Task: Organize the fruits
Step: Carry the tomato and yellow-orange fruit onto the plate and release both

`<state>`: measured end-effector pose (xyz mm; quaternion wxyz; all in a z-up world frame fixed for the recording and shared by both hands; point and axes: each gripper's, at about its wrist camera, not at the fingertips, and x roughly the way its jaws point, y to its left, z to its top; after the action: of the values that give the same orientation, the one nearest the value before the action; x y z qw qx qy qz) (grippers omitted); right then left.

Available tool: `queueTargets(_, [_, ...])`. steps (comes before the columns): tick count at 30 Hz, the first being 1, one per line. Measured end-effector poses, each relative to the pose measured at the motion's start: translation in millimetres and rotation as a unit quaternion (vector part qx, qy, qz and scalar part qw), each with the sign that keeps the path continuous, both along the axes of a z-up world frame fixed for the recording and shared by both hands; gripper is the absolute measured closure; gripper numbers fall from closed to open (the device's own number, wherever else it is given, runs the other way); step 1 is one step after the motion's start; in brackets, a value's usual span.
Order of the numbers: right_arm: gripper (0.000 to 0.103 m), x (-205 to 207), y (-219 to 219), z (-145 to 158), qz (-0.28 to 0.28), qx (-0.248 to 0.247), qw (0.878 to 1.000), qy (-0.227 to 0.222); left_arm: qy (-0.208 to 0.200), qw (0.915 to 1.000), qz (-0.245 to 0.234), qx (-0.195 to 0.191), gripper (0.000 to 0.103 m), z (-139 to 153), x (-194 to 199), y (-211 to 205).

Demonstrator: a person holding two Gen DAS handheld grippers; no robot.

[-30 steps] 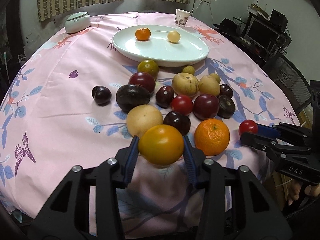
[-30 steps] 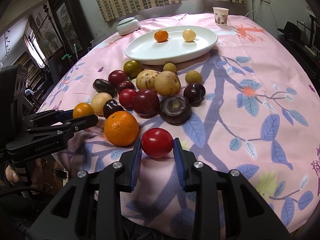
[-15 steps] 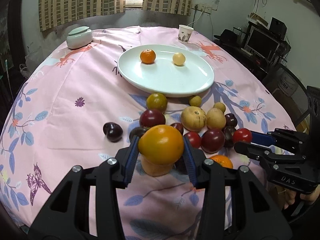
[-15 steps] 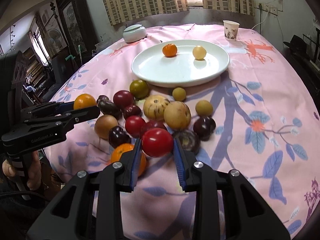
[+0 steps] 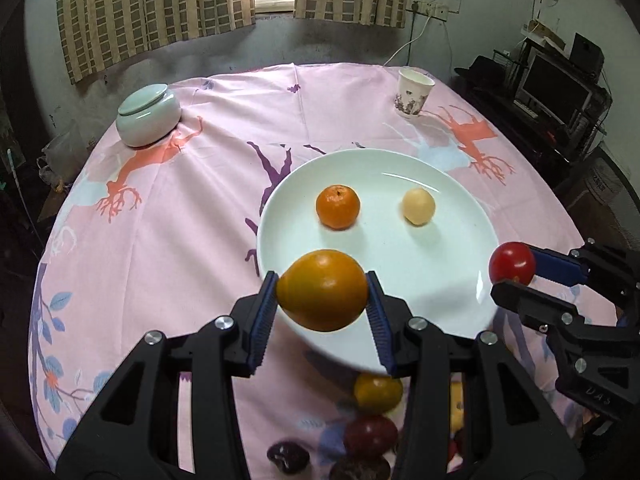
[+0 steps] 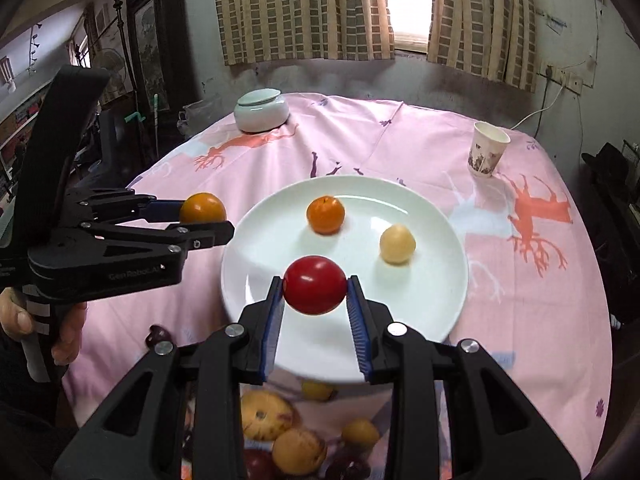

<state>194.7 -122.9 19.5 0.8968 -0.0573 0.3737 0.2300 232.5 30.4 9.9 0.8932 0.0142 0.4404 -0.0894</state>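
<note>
Now your left gripper (image 5: 322, 307) is clenched on a yellow-orange fruit (image 5: 322, 290), which sits between the two blue pads at the near left edge of the white plate (image 5: 440, 272). Your right gripper (image 6: 315, 307) grasps a red fruit (image 6: 315, 285) in the same way, over the near part of the plate. In the left wrist view you see this red fruit (image 5: 512, 262) at the right rim of the plate; in the right wrist view the yellow-orange fruit (image 6: 202, 209) is just beside the left rim.

On the plate lie a small orange (image 5: 338, 206) and a pale yellow fruit (image 5: 418, 206), apart from each other. The other fruits (image 6: 300, 436) remain on the pink tablecloth (image 5: 180, 220) close to you, below the grippers, partly hidden and blurred; some are dark red, some are yellow.

Farther on the cloth stand a pale green lidded jar (image 5: 148, 115) at the left and a paper cup (image 5: 414, 93) at the right, both well apart from the plate. Your left hand (image 6: 24, 320) is at the left edge of the right wrist view.
</note>
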Motion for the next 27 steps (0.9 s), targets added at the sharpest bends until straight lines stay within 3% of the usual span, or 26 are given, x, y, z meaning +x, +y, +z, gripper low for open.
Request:
queueTargets(3, [0.071,34,13,-20,0.002,-0.026,1.0,0.006,0.036,0.9989,0.009,-0.028,0.059,-19,37,4])
queueTargets(6, [0.071,66,17,-45,0.003,-0.03,0.998,0.049,0.062,0.9971,0.023,-0.037,0.059,-35,61,6])
queueTargets(10, [0.071,87,18,-61,0.002,-0.038,0.997,0.071,0.07,0.9966,0.024,-0.034,0.059,-45,74,6])
queueTargets(17, [0.07,95,29,-65,0.008,-0.055,0.996,0.063,0.077,0.9961,0.021,-0.038,0.059,-50,83,3])
queueTargets(19, [0.053,94,29,-63,0.003,-0.064,0.997,0.048,0.081,0.9956,0.022,-0.041,0.058,-51,83,4])
queueTargets(20, [0.041,91,27,-59,-0.002,-0.067,0.997,0.038,0.082,0.9954,0.02,-0.045,0.055,-49,81,5])
queueTargets(21, [0.041,88,25,-55,-0.006,-0.067,0.997,0.028,0.078,0.9956,0.019,-0.048,0.043,-45,78,6])
queueTargets(25, [0.041,68,10,-29,-0.018,-0.061,0.998,0.014,0.03,0.9981,0.014,-0.053,0.029,-12,49,12])
queueTargets(27, [0.041,53,0,-18,-0.028,-0.056,0.998,0.016,0.006,0.9985,0.011,-0.054,0.017,6,26,16])
